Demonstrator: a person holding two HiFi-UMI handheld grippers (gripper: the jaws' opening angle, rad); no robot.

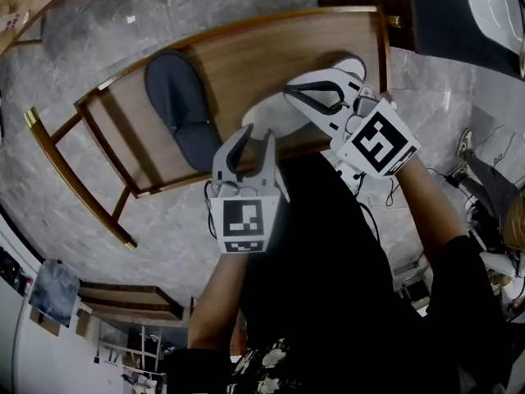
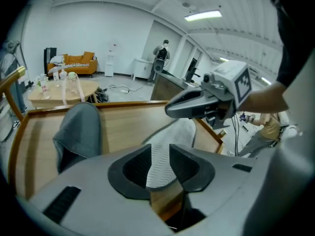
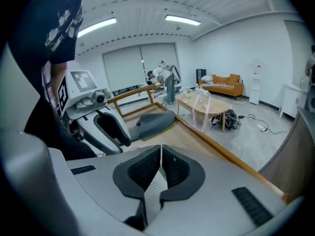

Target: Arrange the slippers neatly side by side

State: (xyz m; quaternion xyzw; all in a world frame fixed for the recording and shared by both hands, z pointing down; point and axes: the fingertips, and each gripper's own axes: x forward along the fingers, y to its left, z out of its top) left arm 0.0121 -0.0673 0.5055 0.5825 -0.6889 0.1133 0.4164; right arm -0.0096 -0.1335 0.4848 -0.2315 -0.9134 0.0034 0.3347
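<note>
A dark grey slipper [image 1: 176, 105] lies flat on the wooden table [image 1: 262, 56], left of both grippers; it also shows in the left gripper view [image 2: 81, 132] and the right gripper view [image 3: 155, 123]. A second slipper [image 1: 269, 117] is turned with its pale ribbed sole [image 2: 170, 151] up, near the table's front edge. My right gripper [image 1: 295, 95] is shut on that slipper's thin edge [image 3: 156, 181]. My left gripper [image 1: 256, 142] stands open just in front of the slipper's near end, which shows in the gap between the jaws without being pressed.
The table has a raised brown rail [image 1: 82, 162] round it. Beyond it stand a round low table [image 2: 64, 90] with clear bottles and an orange sofa [image 2: 74, 63]. A person [image 2: 161, 58] stands far back. Cables [image 1: 492, 150] lie on the marble floor.
</note>
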